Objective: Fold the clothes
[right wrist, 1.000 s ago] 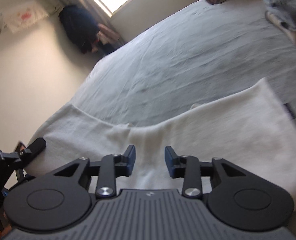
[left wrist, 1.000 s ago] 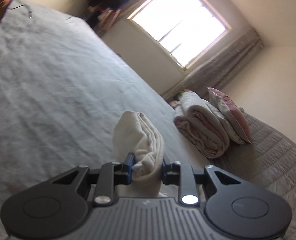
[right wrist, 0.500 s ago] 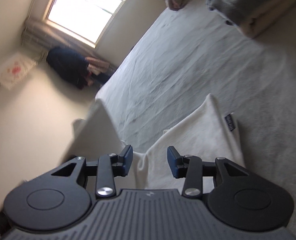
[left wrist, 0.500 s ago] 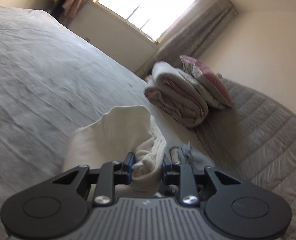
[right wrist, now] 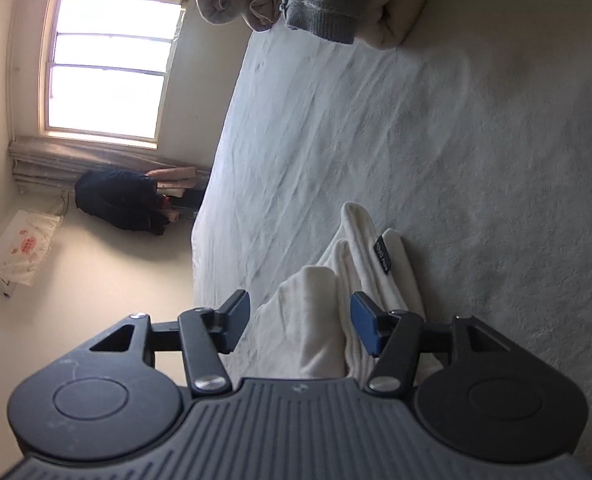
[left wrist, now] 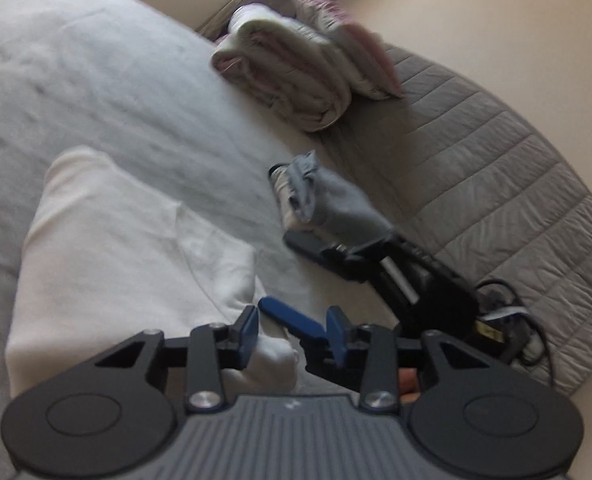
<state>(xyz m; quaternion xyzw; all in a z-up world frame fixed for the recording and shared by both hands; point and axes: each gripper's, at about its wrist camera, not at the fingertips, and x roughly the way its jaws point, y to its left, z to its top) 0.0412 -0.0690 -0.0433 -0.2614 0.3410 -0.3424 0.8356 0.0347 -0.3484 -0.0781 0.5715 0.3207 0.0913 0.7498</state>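
Cloth fills the near part of both views: a cream garment lies folded on the pale grey bed sheet, its doubled edge reaching back to the left gripper. That gripper's jaws are opening, and a bunched white corner of the garment sits in the gap between the blue pads, close against the left pad while the right pad stands clear of it. Just beyond, in the left wrist view, the right gripper comes in from the right, one blue finger crossing in front of the left gripper's gap, with a bit of the person's hand showing under it. In the right wrist view the right gripper is also opening; layered folds of the cream garment, one bearing a small dark label, lie between its widely parted pads, and neither pad presses on the cloth. Further up the bed sits a small stack of folded clothes with a grey garment on top, and behind it a rolled pale quilt and a pink pillow beside the grey quilted headboard. A window lights the far wall.
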